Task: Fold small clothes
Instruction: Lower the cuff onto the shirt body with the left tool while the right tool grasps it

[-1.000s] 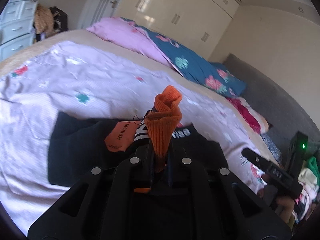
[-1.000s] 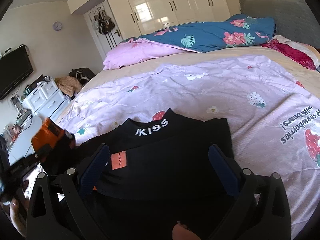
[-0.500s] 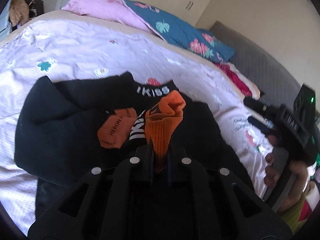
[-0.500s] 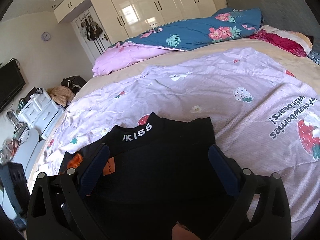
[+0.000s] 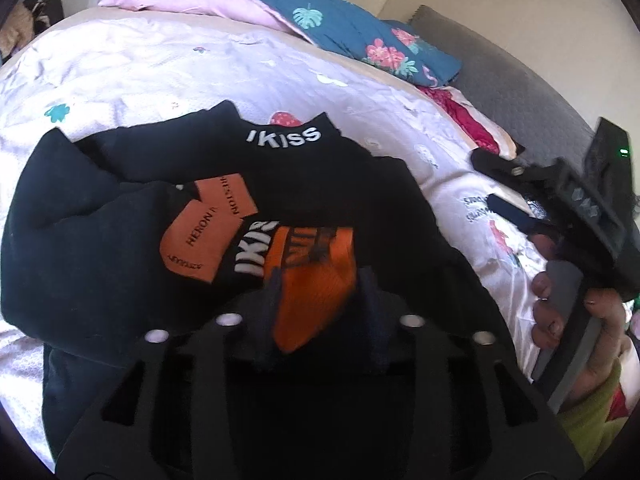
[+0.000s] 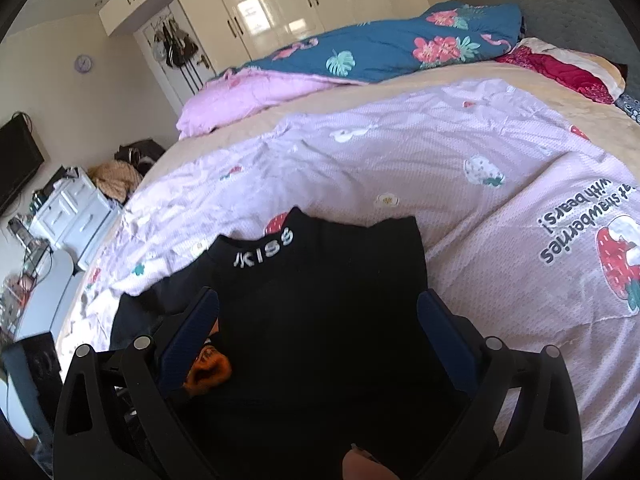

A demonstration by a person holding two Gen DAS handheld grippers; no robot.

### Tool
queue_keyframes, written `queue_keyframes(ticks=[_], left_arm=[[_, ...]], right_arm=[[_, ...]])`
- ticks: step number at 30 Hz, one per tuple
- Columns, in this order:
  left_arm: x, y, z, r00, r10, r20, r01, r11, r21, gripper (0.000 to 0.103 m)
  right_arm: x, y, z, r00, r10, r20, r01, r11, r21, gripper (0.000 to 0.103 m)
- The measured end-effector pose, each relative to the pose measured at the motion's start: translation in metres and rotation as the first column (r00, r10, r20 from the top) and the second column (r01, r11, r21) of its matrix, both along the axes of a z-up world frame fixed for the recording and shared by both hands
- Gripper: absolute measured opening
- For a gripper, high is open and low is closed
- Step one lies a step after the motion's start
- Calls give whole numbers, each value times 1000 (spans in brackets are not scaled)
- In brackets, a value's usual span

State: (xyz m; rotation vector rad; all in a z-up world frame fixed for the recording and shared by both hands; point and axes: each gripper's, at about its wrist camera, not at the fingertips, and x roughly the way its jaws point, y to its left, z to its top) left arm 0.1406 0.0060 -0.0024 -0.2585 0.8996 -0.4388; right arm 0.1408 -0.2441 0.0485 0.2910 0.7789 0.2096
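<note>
Two claws in play here, both hovering over a black garment point(image 6: 320, 320) spread on the bed's pink strawberry-print cover point(image 6: 500, 208). The garment has white "IKISS" lettering at the collar point(image 5: 283, 138), and a couple of orange patches point(image 5: 200, 240) sit on the folded-over part toward the left in the left wrist view. The left claw point(image 5: 316, 292) has its fingers parted somewhat, with an orange cuff point(image 5: 316, 280) sitting between them; the frame's blurry there, so can't really tell whether it's actually pinching the cuff or the cuff is just lying loose in the gap. The cuff rests right on top of the black fabric near the second bit of white lettering. The right claw point(image 6: 318, 316) is spread wide and has hold of nothing, just hanging over the middle of the garment, with the fabric showing between its blue-padded fingers point(image 6: 192, 324). From that view the orange cuff point(image 6: 210, 368) peeks out just beside the left finger. In the left wrist view the right claw point(image 5: 520, 192) sits off at the right edge, gripped by a hand point(image 5: 576, 320) in a yellow-green sleeve. Further back there's a blue floral duvet point(image 6: 400, 52) and a pink pillow point(image 6: 248, 96) near the white wardrobes point(image 6: 304, 0).
</note>
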Motion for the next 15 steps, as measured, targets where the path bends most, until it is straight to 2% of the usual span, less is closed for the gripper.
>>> queue_keyframes(ticks=[5,6,8,10,12,15], left_arm=[[-1,16,17,998,47,53,-48,999,18,71],[0,21,20,996,62,59,-63,998,23,74],[1,36,25,991,114,72,-116,993,30,88],[3,53,29,984,164,76,-167,985,34,94],[5,67,31,975,208,77,-212,976,51,94],[8,84,31,960,273,66,-278,957,78,94]], right_arm=[[7,18,-21,996,57,-75,-59,998,-30,99],[8,23,-26,993,74,-88,-77,997,-30,99],[8,41,-39,981,144,-134,-149,988,-29,99],[6,55,-46,969,191,-155,-197,980,-27,98],[2,70,-52,956,241,-169,-251,967,-37,86],[-1,86,-63,940,281,-194,-295,954,-49,76]])
